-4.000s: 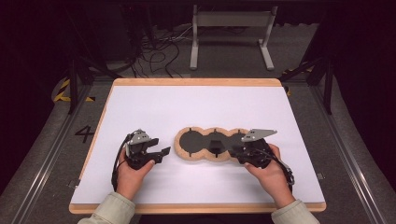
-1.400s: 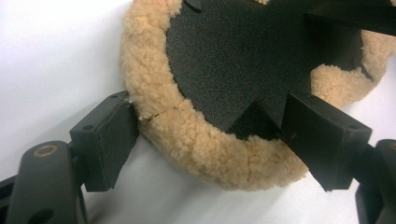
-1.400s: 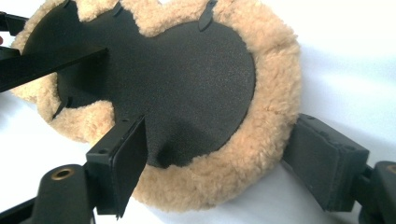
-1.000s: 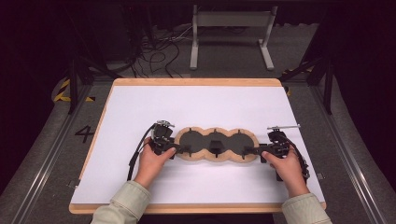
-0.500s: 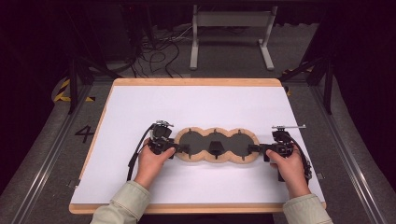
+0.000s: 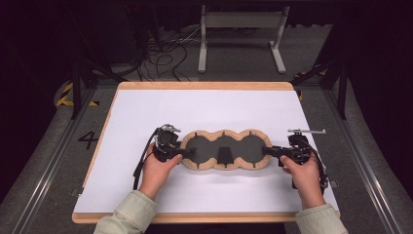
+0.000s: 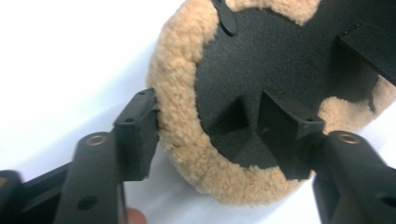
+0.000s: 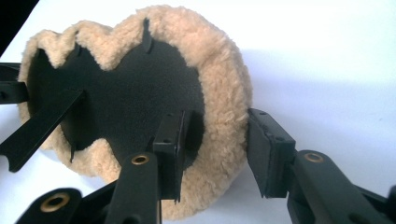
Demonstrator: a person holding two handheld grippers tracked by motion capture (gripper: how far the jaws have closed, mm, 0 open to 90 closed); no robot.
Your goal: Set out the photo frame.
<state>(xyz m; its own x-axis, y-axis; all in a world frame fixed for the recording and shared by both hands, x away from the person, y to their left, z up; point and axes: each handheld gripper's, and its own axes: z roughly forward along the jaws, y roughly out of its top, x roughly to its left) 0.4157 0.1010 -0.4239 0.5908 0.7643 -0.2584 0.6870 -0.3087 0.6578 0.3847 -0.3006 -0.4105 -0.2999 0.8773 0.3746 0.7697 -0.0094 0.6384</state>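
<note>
A long three-lobed pad (image 6: 224, 134) with a tan fleece rim and a black middle lies flat on the white table top (image 6: 204, 107). A black strap (image 6: 224, 155) crosses its centre. My left gripper (image 6: 187, 152) is at the pad's left end. In the left gripper view the gripper (image 7: 208, 107) is open and straddles the fleece rim (image 7: 177, 93), one jaw outside it and one over the black inside. My right gripper (image 6: 268, 150) is at the pad's right end. It (image 8: 219, 123) is open and straddles the rim (image 8: 224, 93) the same way.
The white top sits on a wooden board (image 6: 204, 86) whose edge frames it. Behind the table stand a grey metal frame (image 6: 241, 29) and loose cables (image 6: 160, 53) on the floor. A painted 4 (image 6: 87, 139) marks the floor at the left.
Since four seconds ago the left gripper came right to the pad's left end, and the right gripper moved out to its right end. In the last second both hands barely shifted.
</note>
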